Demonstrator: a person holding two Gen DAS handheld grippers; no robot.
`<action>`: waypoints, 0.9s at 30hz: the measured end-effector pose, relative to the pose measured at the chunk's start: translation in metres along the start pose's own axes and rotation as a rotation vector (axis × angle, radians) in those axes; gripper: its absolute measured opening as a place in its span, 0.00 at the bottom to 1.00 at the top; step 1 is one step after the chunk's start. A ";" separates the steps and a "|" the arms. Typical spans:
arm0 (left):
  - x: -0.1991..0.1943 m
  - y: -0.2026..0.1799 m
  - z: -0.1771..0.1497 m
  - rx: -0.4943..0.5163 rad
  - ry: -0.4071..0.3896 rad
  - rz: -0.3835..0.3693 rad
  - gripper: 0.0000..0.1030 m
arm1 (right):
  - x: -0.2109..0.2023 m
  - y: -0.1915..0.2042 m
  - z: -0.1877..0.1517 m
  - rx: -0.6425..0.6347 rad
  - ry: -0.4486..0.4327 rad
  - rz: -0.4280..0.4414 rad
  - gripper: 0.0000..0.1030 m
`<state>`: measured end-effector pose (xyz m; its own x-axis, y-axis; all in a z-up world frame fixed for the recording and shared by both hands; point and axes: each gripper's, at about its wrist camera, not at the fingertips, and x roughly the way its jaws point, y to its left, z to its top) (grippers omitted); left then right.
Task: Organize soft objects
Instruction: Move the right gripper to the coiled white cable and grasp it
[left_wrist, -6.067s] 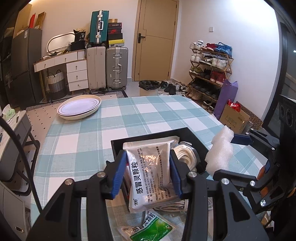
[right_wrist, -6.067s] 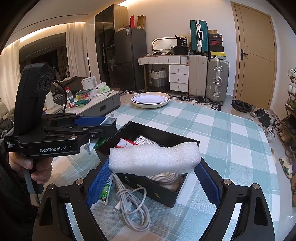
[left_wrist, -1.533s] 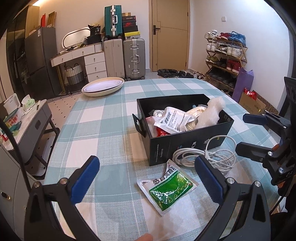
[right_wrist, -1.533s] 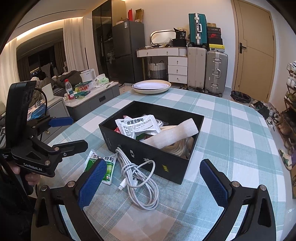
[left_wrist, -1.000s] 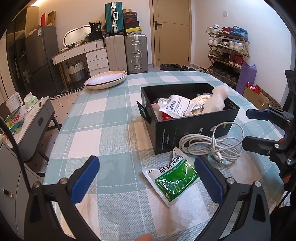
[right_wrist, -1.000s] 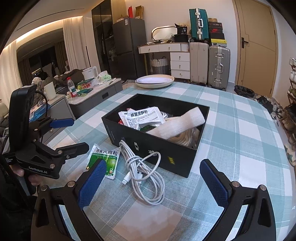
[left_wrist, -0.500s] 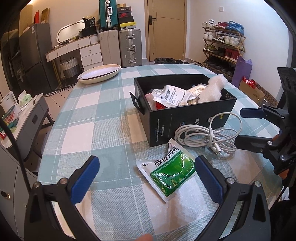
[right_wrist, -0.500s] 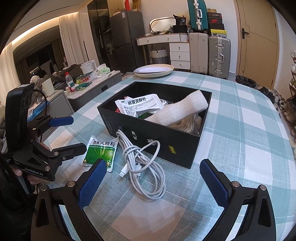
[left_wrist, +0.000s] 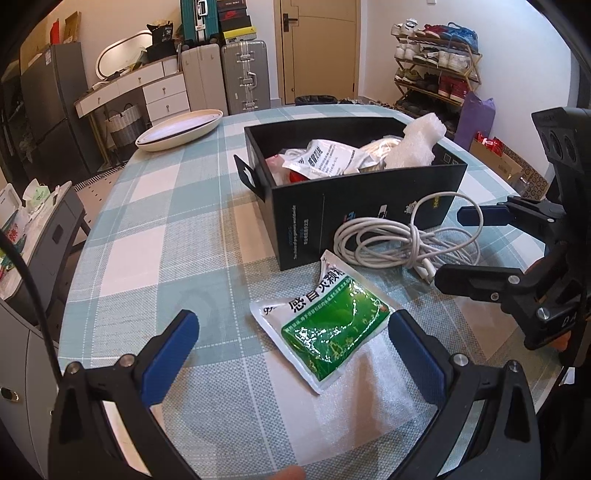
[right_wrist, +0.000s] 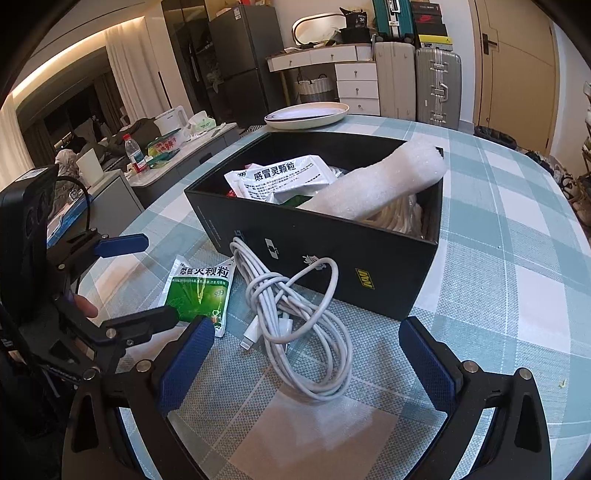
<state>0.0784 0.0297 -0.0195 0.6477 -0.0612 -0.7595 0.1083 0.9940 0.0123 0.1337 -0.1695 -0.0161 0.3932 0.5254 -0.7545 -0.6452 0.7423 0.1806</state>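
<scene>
A black box (left_wrist: 354, 206) (right_wrist: 332, 258) on the checked table holds a white sachet (left_wrist: 325, 158) (right_wrist: 280, 177), a white foam piece (left_wrist: 417, 144) (right_wrist: 380, 188) and coiled cord. A green sachet (left_wrist: 325, 325) (right_wrist: 199, 288) and a coiled white cable (left_wrist: 402, 240) (right_wrist: 299, 317) lie on the table in front of the box. My left gripper (left_wrist: 291, 350) is open and empty, just short of the green sachet. My right gripper (right_wrist: 306, 358) is open and empty, over the cable.
A cream plate (left_wrist: 177, 129) (right_wrist: 306, 114) sits at the table's far end. Beyond stand suitcases (left_wrist: 240, 74), a shoe rack (left_wrist: 436, 66) and a low side cabinet (right_wrist: 177, 147). The table edge (left_wrist: 81, 258) runs close on the left.
Both grippers have moved lower and closer to the table: the left toward the green sachet, the right toward the white cable. Both stay open. The box contents have not moved.
</scene>
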 end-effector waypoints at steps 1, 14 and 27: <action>0.000 0.000 0.000 0.001 0.001 -0.002 1.00 | 0.001 0.000 0.001 -0.001 0.002 0.002 0.99; 0.001 0.003 0.000 0.000 0.007 -0.006 1.00 | 0.021 0.006 0.009 -0.015 0.052 0.002 0.86; 0.001 0.005 0.001 -0.006 0.005 -0.011 1.00 | 0.028 0.014 0.008 -0.056 0.064 0.039 0.55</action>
<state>0.0803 0.0348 -0.0195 0.6430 -0.0722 -0.7625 0.1113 0.9938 -0.0002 0.1412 -0.1406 -0.0296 0.3255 0.5245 -0.7867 -0.6955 0.6965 0.1766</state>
